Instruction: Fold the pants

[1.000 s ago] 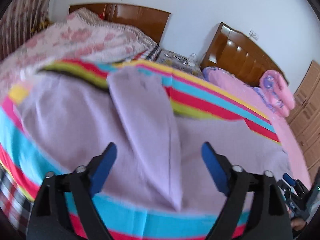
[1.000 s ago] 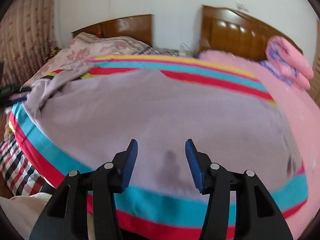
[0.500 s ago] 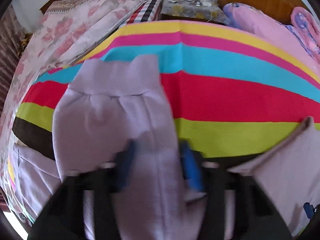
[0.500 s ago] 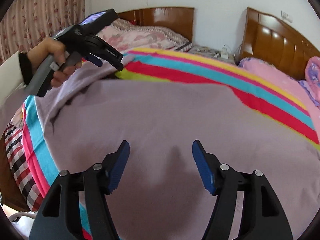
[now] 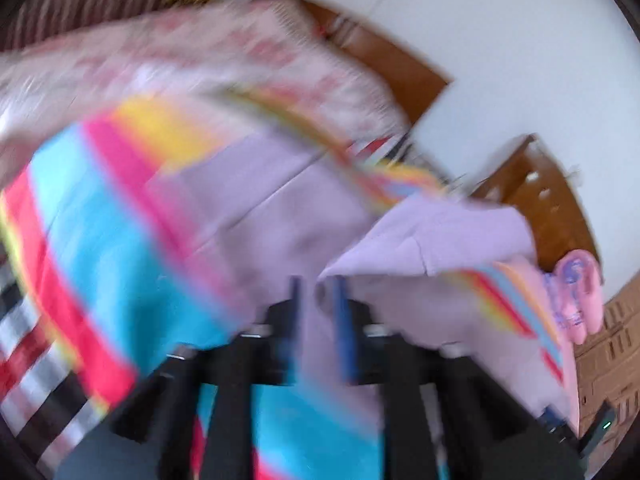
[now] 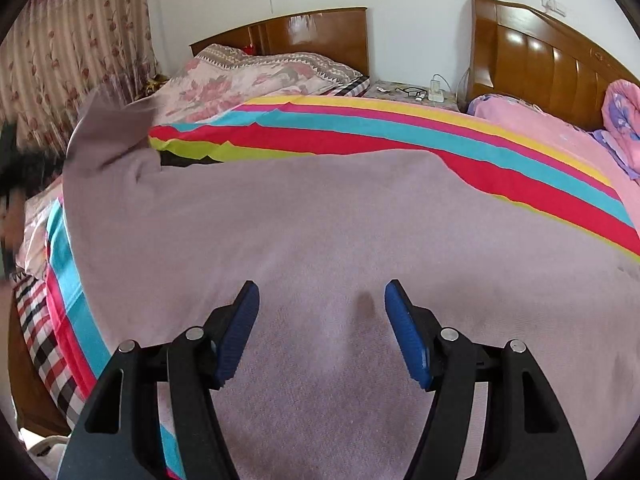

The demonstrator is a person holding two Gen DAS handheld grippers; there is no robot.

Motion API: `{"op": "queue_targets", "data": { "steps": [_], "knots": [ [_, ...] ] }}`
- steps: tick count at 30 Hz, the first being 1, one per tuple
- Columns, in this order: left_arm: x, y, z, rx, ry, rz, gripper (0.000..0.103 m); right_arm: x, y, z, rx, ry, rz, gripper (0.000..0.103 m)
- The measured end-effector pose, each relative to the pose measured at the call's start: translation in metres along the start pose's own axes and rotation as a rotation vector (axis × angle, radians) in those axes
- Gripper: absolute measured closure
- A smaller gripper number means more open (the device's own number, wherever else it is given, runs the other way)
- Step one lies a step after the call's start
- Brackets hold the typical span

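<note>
Lilac pants [image 6: 320, 240] spread across the striped blanket [image 6: 400, 128] on the bed, one end lifted by the left gripper [image 5: 318, 304], fingers pinched on the fabric, while the right gripper [image 6: 322, 320] hovers above, fingers apart.

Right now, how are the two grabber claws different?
The left gripper is pinched nearly shut on the lilac pants, lifting a fold; the right gripper is wide open and holds nothing, hovering over the pants lying flat. The left view is blurry, the right view sharp. Both have blue pads on black fingers.
</note>
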State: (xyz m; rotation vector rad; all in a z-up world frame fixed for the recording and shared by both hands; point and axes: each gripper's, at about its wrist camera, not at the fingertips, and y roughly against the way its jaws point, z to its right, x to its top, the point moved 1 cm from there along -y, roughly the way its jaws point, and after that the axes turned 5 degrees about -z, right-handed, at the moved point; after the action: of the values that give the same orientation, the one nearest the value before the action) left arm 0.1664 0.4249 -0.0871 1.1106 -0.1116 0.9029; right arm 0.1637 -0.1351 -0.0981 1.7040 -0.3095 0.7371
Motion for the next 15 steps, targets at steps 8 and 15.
{"op": "queue_targets", "data": {
  "steps": [8,15],
  "knots": [
    [-0.012,0.044,0.009,0.104,-0.137,0.161,0.047,0.015,0.004,-0.036,0.010,0.067,0.007,0.038],
    [-0.061,0.010,0.123,0.358,-0.921,0.123,0.039,0.024,-0.011,-0.067,0.047,0.118,-0.016,0.037]
  ]
}}
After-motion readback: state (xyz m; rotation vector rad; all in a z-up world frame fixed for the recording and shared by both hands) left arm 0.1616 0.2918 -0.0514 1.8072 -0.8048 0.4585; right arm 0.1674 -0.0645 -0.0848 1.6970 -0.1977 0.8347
